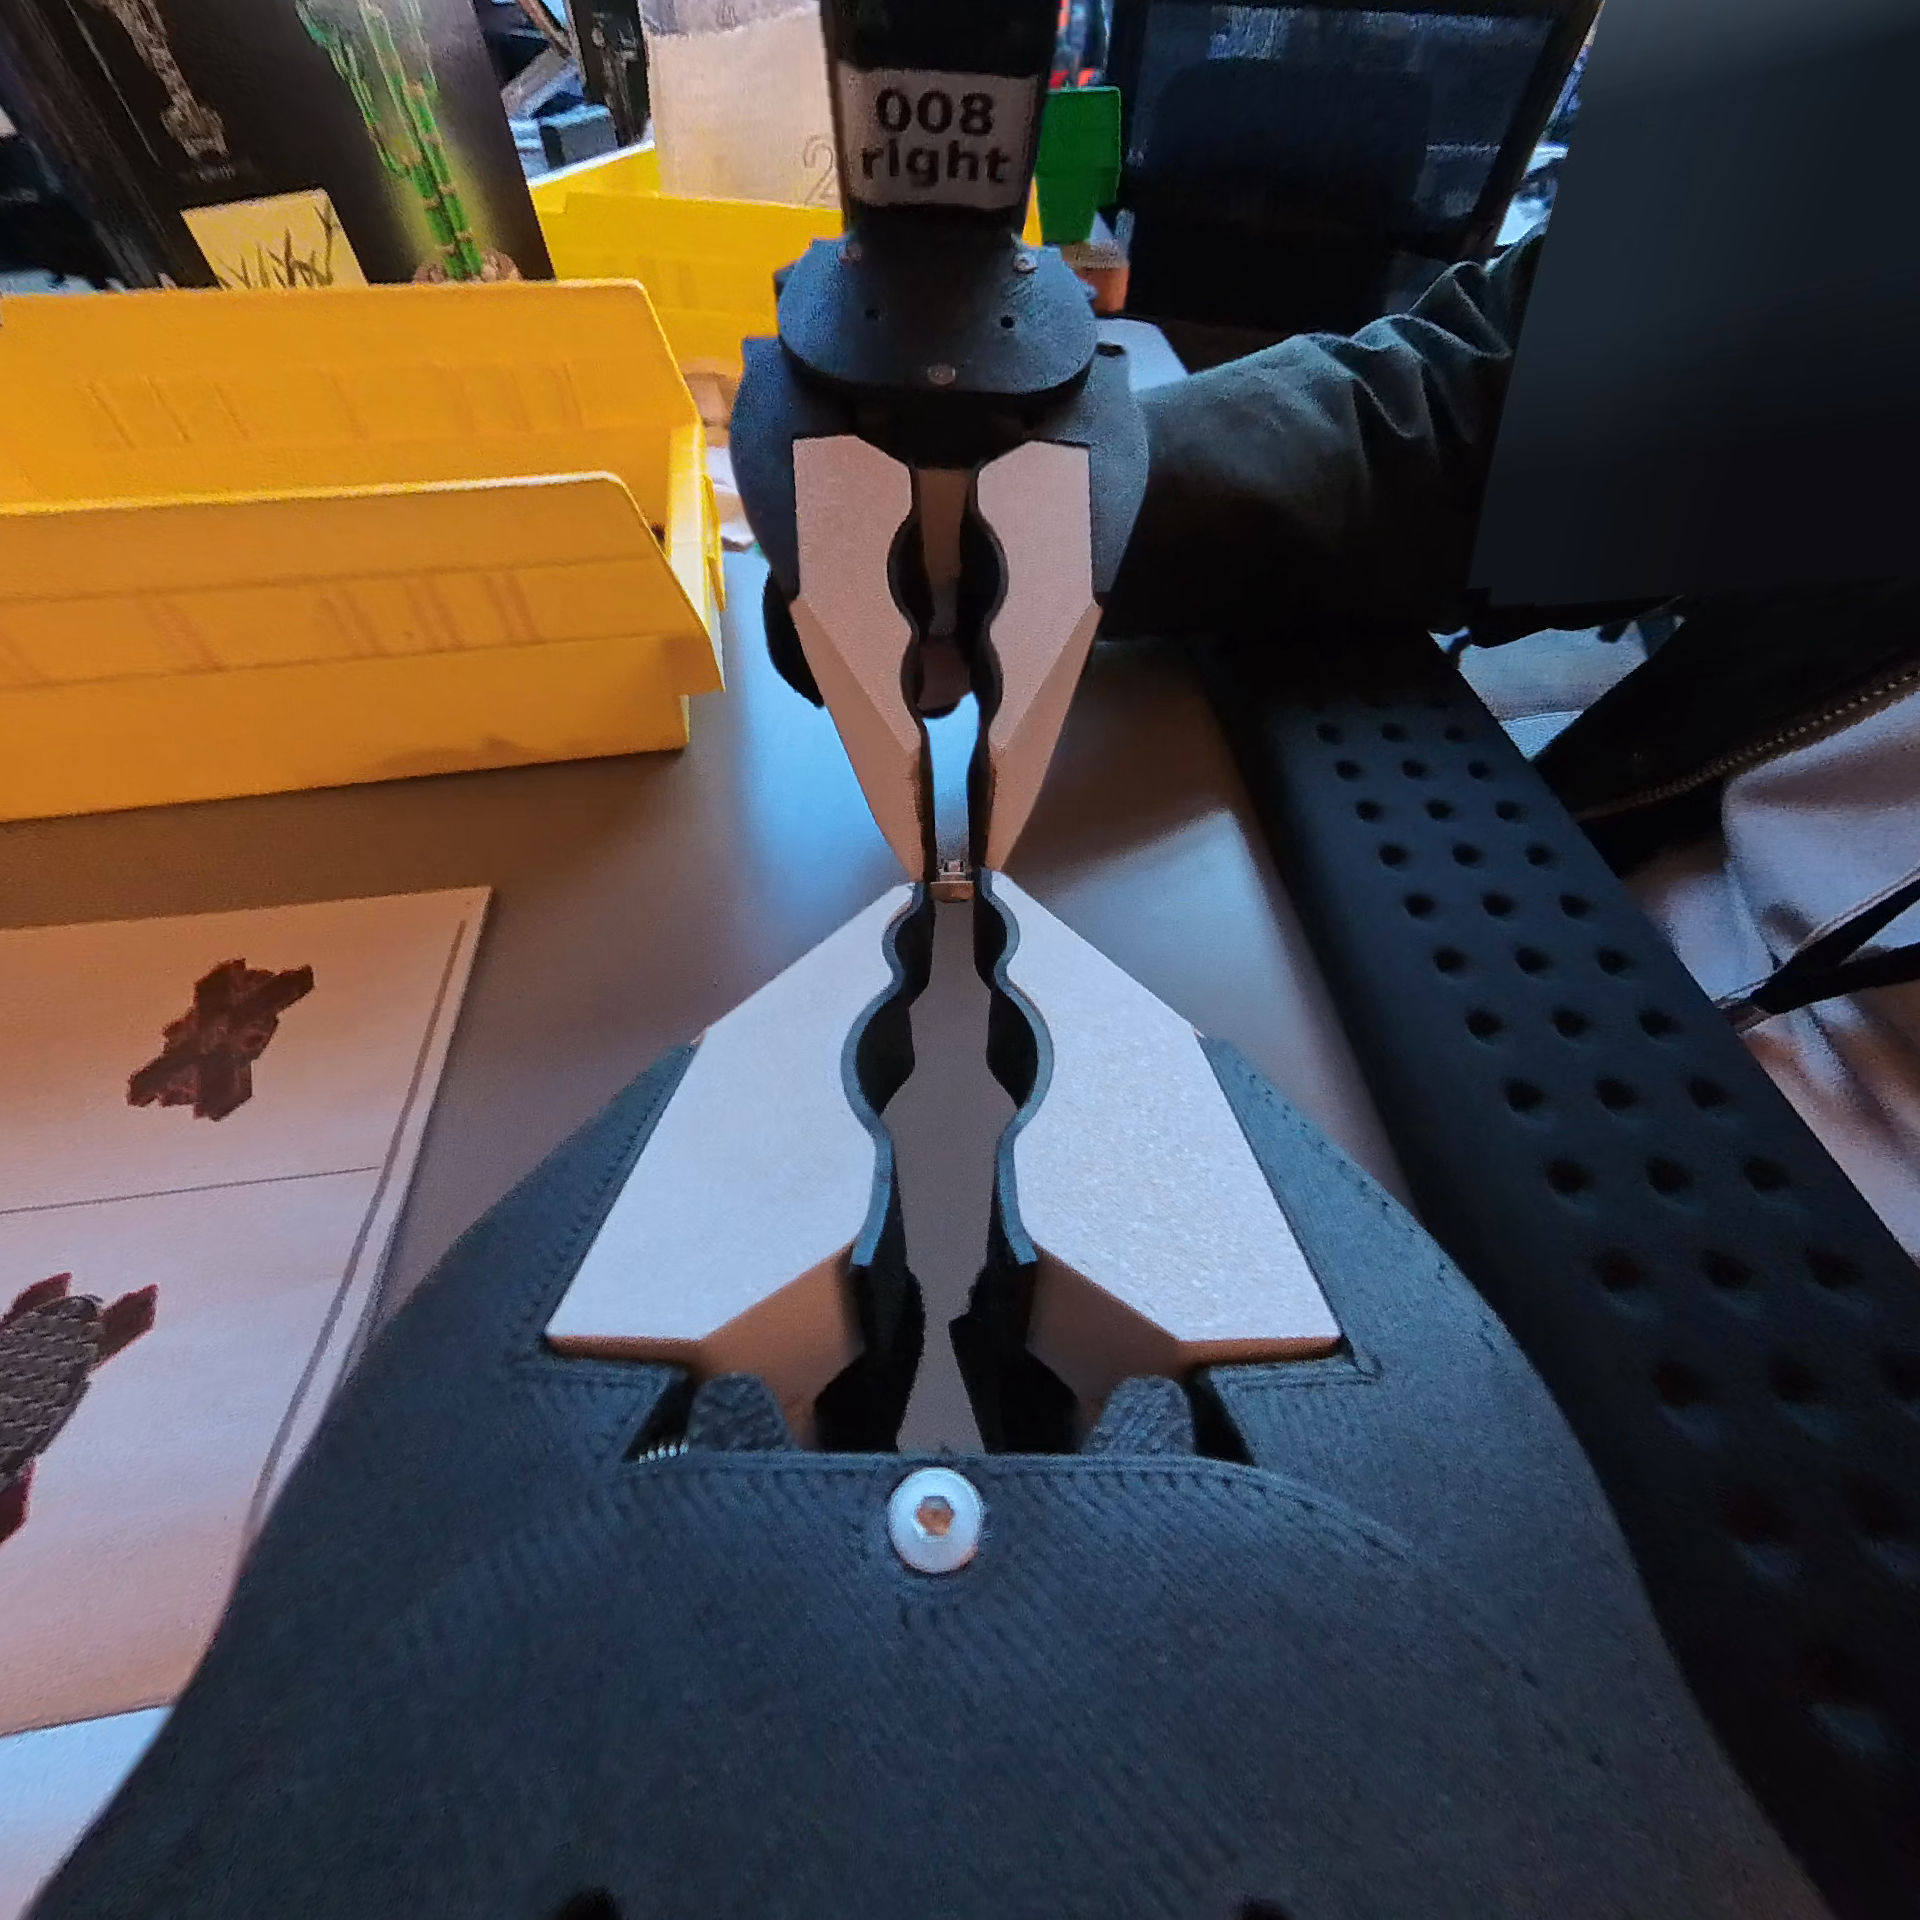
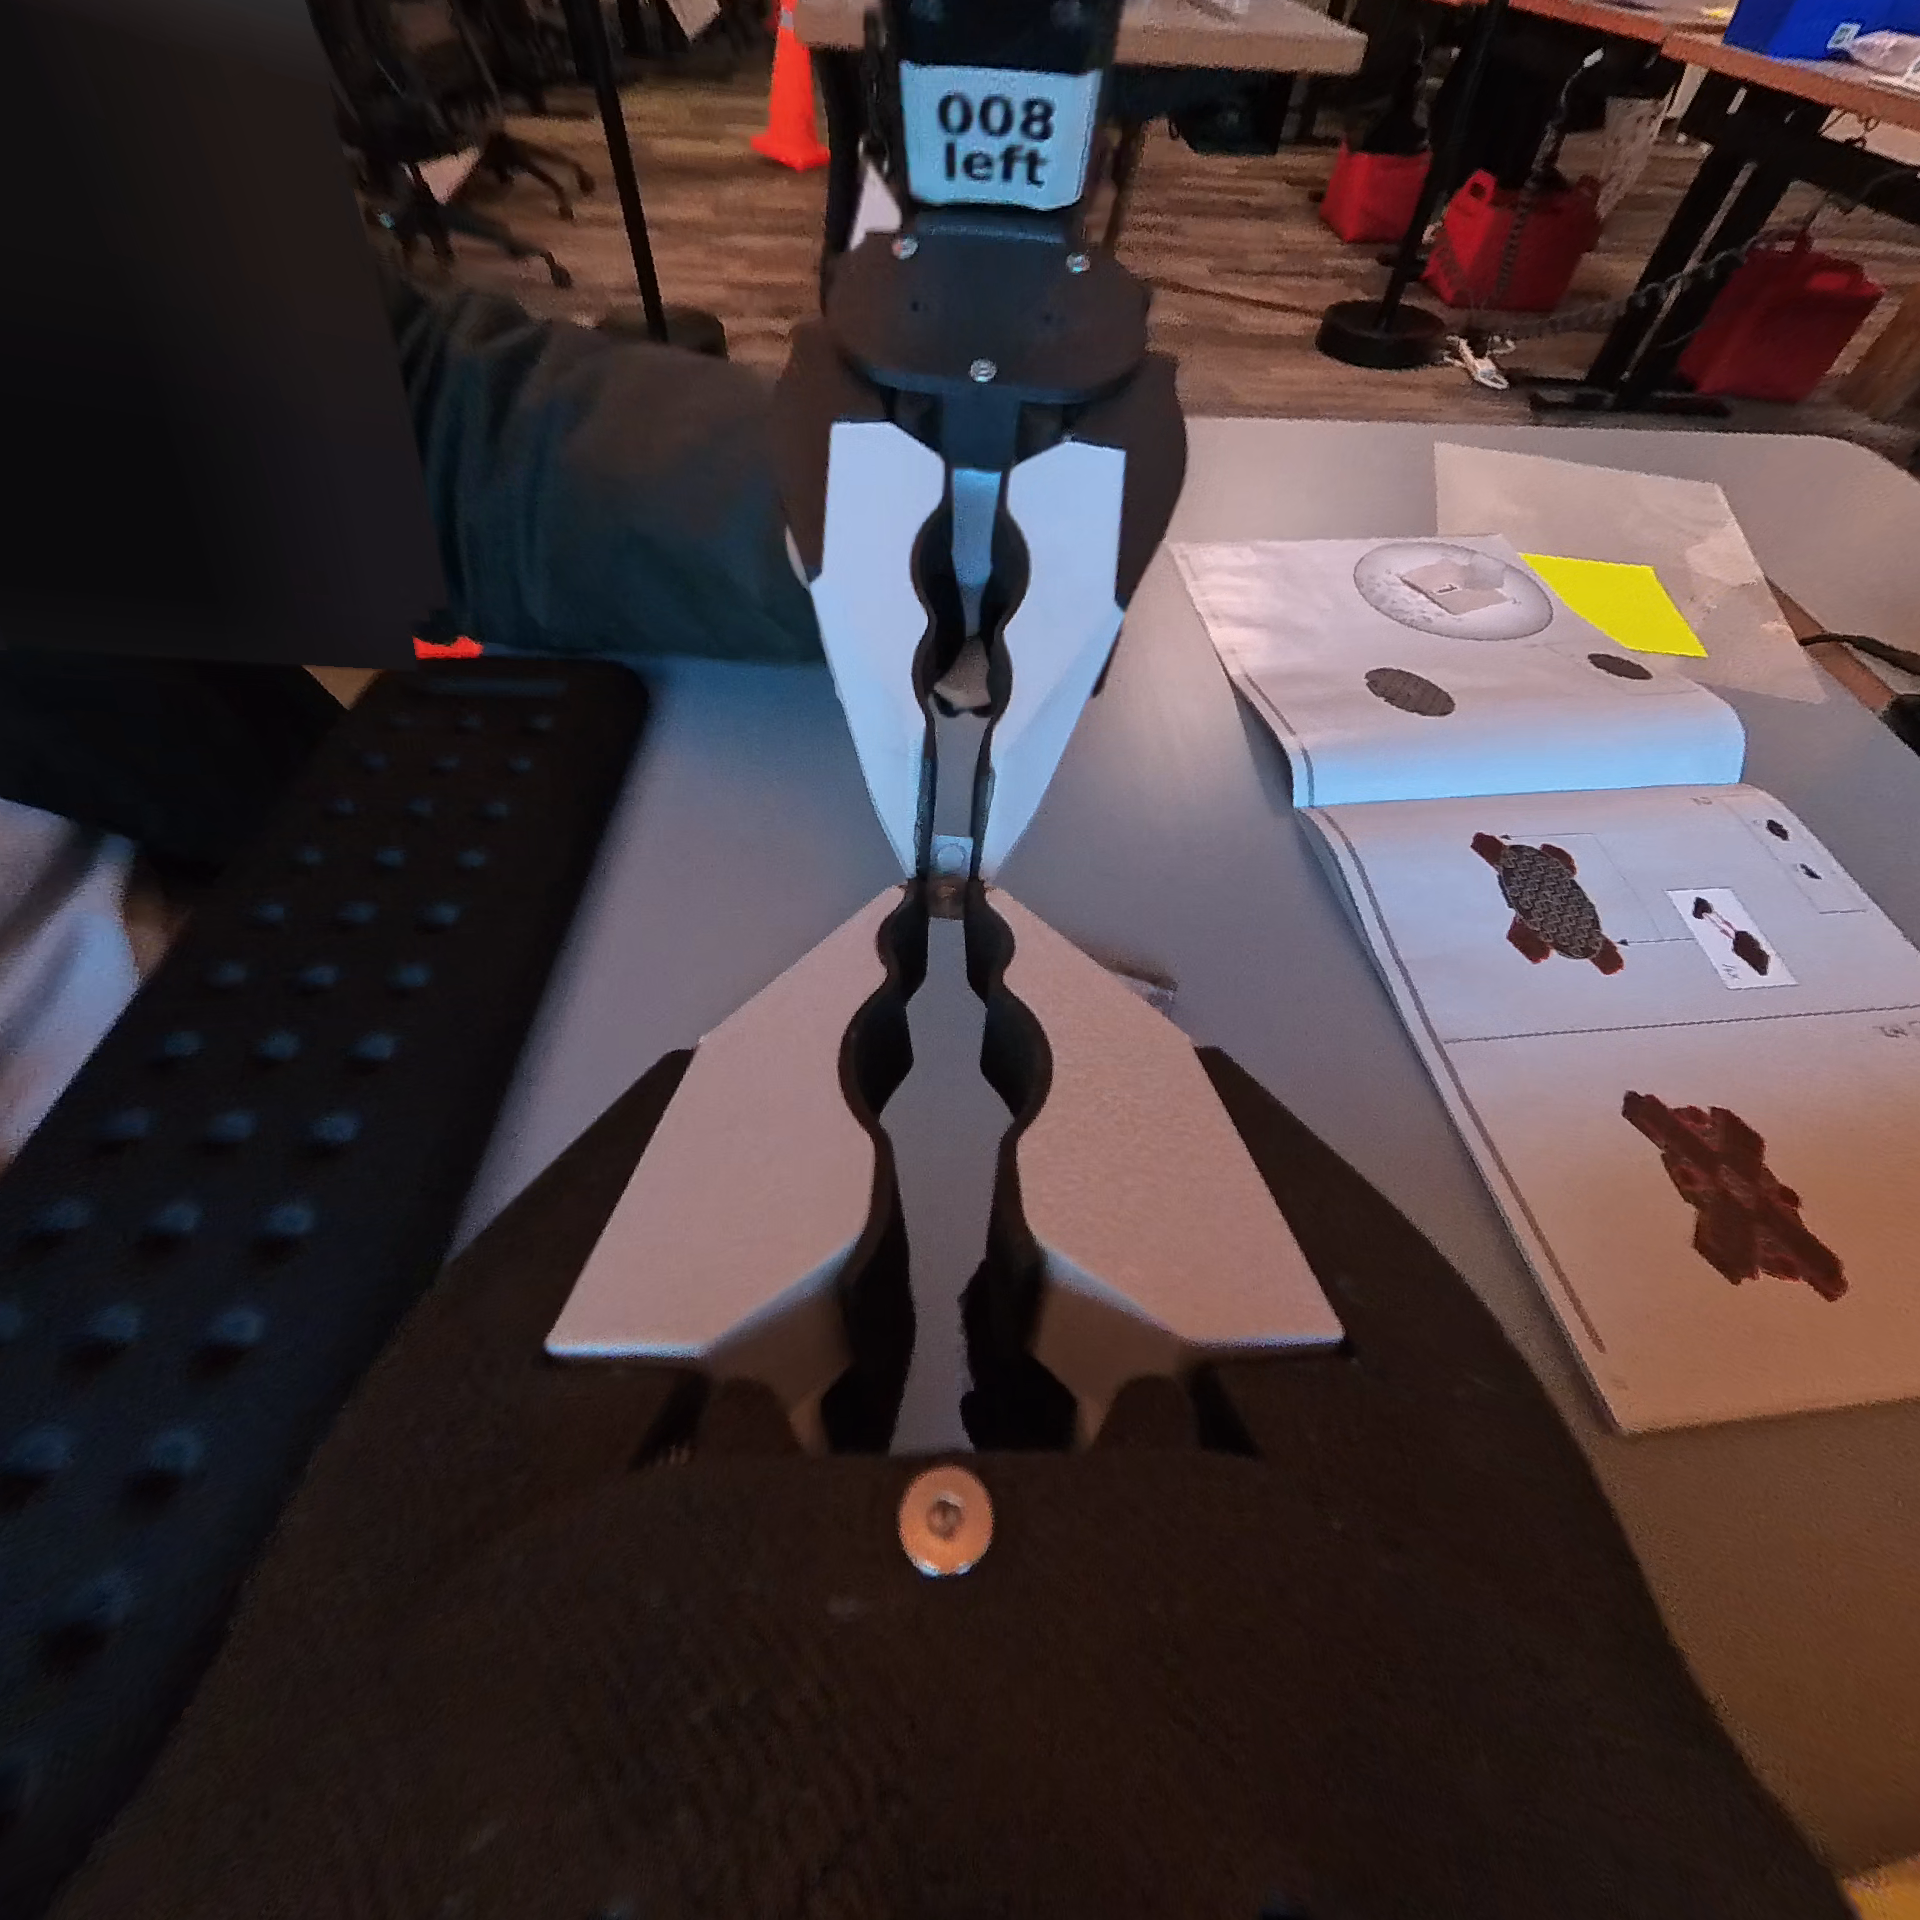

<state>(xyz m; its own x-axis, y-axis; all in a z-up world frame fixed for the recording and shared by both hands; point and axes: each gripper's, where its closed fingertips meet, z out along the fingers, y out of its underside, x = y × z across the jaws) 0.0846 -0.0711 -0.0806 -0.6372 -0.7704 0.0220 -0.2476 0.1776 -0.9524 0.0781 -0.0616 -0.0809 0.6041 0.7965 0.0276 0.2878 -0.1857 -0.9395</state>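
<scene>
The two grippers meet tip to tip above the grey table (image 1: 644, 862). My left gripper (image 1: 948, 896) is shut on a tiny light grey piece (image 1: 953, 883), which also shows in the right wrist view (image 2: 950, 858). My right gripper (image 2: 943, 902) is shut on a tiny brown piece (image 2: 945, 894). The two pieces touch each other between the opposing fingertips. In the left wrist view the right gripper (image 1: 948, 864) points toward me. In the right wrist view the left gripper (image 2: 950, 847) points toward me. A dark-sleeved arm (image 1: 1299, 488) holds the far gripper.
Yellow bins (image 1: 343, 582) stand on the left, with dark boxes (image 1: 260, 125) behind. An open instruction booklet (image 2: 1621, 935) lies on the table, with a yellow sheet (image 2: 1610, 603) beyond it. A black perforated mat (image 1: 1558, 1039) lies by the person. Beyond the table are an orange cone (image 2: 790, 94) and red bags (image 2: 1507, 239). Left and right tips are no more than a few centimetres apart.
</scene>
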